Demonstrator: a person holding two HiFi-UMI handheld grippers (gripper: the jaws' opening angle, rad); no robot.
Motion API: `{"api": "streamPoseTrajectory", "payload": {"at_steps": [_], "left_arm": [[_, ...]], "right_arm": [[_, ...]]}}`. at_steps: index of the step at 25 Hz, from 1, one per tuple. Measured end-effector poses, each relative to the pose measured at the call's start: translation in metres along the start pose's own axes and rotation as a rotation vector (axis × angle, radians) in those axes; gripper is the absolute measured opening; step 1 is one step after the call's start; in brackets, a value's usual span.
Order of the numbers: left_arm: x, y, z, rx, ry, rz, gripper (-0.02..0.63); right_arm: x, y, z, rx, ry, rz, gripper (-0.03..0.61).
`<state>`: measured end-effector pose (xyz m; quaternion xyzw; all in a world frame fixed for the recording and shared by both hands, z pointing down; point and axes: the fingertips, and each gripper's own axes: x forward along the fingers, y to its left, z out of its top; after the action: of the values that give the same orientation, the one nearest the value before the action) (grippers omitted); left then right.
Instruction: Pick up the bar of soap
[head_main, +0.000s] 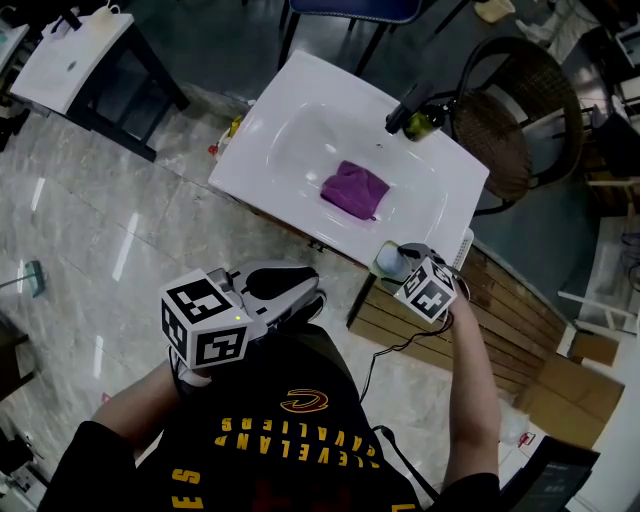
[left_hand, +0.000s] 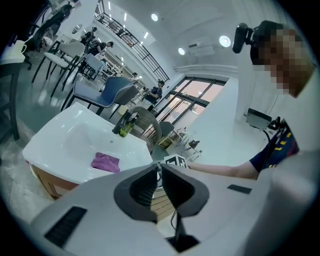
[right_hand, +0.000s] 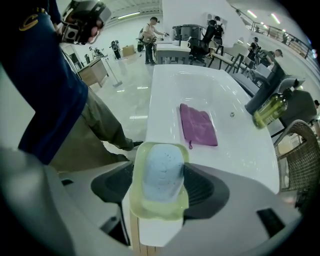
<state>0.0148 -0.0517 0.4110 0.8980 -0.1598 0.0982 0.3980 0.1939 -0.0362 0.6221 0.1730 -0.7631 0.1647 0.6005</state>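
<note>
Right tool (right_hand: 160, 184) is the near one: it sits at the near right corner of the white sink surface (right_hand: 161, 87), with the bar of soap (right_hand: 162, 169) directly between its jaws. The jaws stand apart, one on each long side of the yellow-green soap dish (right_hand: 159, 209) that cradles the bar; the pads look close against the dish walls, but we cannot confirm any squeeze. The bar's long axis runs straight out along the tool's own line, so the jaws span its short width. We judge that closing here would catch the dish rim, not the bar, since the bar rides above and inside it. The dish rests on the corner, slightly overhanging the near edge. Soap: pale blue, domed, rounded ends, faintly speckled, matte; probably slick if wet. From the head view the soap (head_main: 391, 259) lies just ahead of the right tool (head_main: 412, 272). Left tool (head_main: 288, 292) hangs low by the body, well apart from the corner, jaws together on nothing. A purple cloth (right_hand: 198, 125) lies mid-basin, clear of the work.
</note>
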Motion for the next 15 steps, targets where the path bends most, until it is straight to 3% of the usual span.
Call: {"api": "streamPoseTrajectory", "payload": {"at_steps": [9, 15], "left_arm": [[-0.004, 0.000, -0.002, -0.006, -0.004, 0.001, 0.032], [-0.004, -0.001, -0.006, -0.009, -0.001, 0.001, 0.032]], "right_arm": [[-0.014, -0.009, 0.013, 0.075, -0.095, -0.030, 0.331], [0.000, -0.006, 0.007, 0.080, -0.059, -0.021, 0.328]]}}
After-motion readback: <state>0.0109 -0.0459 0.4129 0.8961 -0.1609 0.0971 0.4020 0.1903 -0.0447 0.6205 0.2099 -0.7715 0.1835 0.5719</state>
